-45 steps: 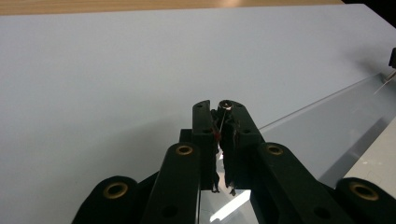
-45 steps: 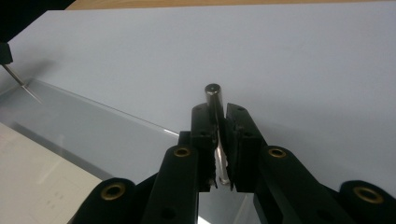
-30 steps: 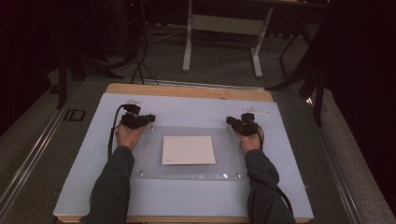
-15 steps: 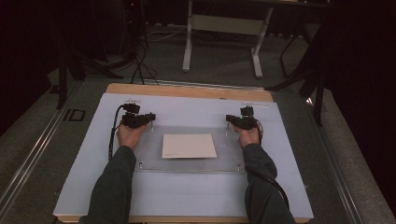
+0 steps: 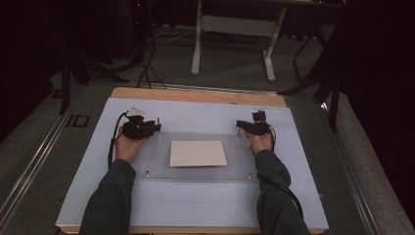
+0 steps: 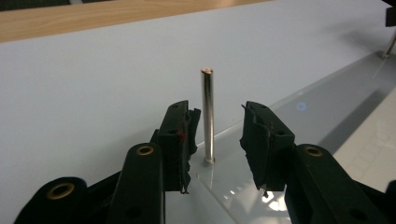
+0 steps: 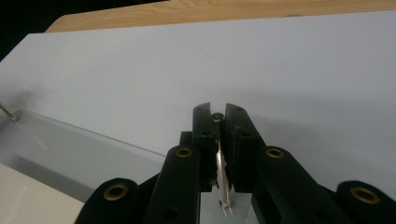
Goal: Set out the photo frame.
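Pins stand at the far corners of the clear plate (image 5: 195, 169) on the surface (image 5: 195, 115). Left tongs (image 6: 215, 135) have just been opening, so the left pin (image 6: 208, 116) stands free between the jaws; right tongs (image 7: 217, 122) grip the right pin (image 7: 221, 179).

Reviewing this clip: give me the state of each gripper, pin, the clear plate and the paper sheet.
left gripper: open, jaws just opened, pin between them untouched
left pin: upright in plate corner, free
right gripper: shut on right pin
right pin: clamped between the jaws
clear plate: flat on table
paper sheet: flat at the plate
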`<state>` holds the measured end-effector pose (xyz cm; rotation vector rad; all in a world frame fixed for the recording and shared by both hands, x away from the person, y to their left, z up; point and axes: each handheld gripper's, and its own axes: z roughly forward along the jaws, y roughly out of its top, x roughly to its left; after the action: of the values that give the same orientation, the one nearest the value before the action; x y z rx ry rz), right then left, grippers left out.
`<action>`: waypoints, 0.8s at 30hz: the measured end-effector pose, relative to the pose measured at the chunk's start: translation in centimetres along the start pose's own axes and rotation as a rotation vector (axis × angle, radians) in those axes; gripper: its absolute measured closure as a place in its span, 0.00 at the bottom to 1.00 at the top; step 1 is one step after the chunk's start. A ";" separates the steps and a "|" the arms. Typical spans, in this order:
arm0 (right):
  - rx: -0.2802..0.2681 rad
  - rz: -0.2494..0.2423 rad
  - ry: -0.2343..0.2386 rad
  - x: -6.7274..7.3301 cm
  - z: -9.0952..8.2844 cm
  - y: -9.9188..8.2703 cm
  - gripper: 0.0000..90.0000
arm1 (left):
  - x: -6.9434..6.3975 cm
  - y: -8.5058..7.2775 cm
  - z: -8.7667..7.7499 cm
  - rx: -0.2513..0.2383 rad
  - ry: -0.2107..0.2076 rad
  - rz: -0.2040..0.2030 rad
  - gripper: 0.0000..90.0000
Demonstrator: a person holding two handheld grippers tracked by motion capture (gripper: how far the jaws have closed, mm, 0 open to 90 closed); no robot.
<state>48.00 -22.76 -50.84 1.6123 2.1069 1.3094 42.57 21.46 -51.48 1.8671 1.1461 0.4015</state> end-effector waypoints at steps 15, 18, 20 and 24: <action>0.014 0.023 0.000 -0.1 0.2 0.3 0.93 | 0.1 -1.9 -2.8 -0.059 0.002 0.077 0.63; 0.020 0.036 0.003 -0.2 0.3 0.4 0.93 | 0.4 -2.4 -3.2 -0.068 0.008 0.084 0.62; 0.020 0.037 0.002 -0.2 0.3 0.5 0.93 | 0.5 -2.7 -3.3 -0.063 0.020 0.092 0.61; 0.022 0.043 0.003 -0.2 0.4 0.5 0.93 | 0.9 -3.8 -3.6 -0.054 0.038 0.107 0.61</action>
<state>48.68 -22.70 -50.77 1.6743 2.1070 1.3061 38.57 24.79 -52.73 1.8857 1.0532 0.5244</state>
